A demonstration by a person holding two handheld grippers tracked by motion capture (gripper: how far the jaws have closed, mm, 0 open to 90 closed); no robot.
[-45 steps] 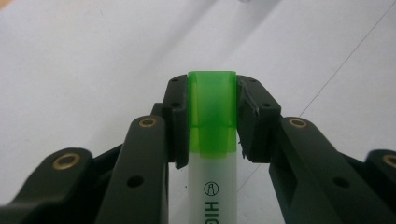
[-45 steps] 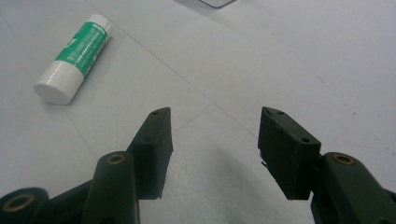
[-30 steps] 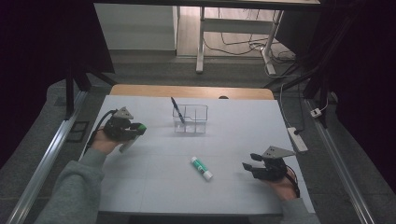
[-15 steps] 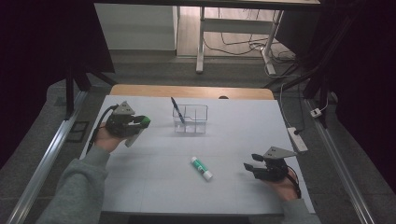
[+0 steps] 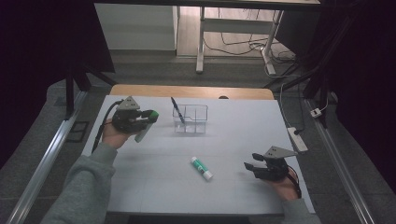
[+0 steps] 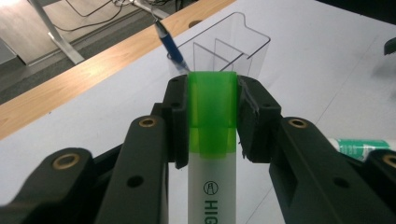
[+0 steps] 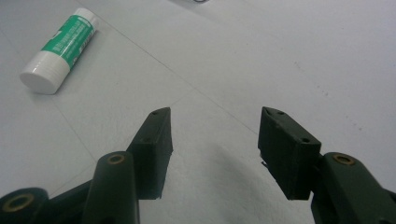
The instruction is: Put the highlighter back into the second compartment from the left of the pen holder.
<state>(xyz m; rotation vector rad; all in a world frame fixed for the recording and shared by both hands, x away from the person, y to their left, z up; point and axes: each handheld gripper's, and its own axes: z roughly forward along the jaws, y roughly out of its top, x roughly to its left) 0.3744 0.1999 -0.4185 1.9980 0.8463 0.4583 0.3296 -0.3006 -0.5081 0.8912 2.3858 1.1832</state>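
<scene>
Highlighter (image 6: 211, 140) between left fingers (image 6: 175, 122)

The highlighter (image 6: 212, 140) looks like smooth plastic with a see-through green cap. The holder (image 6: 233, 46) is clear, shiny plastic. The table (image 5: 233, 140) top is matt white, with a wood edge
</scene>
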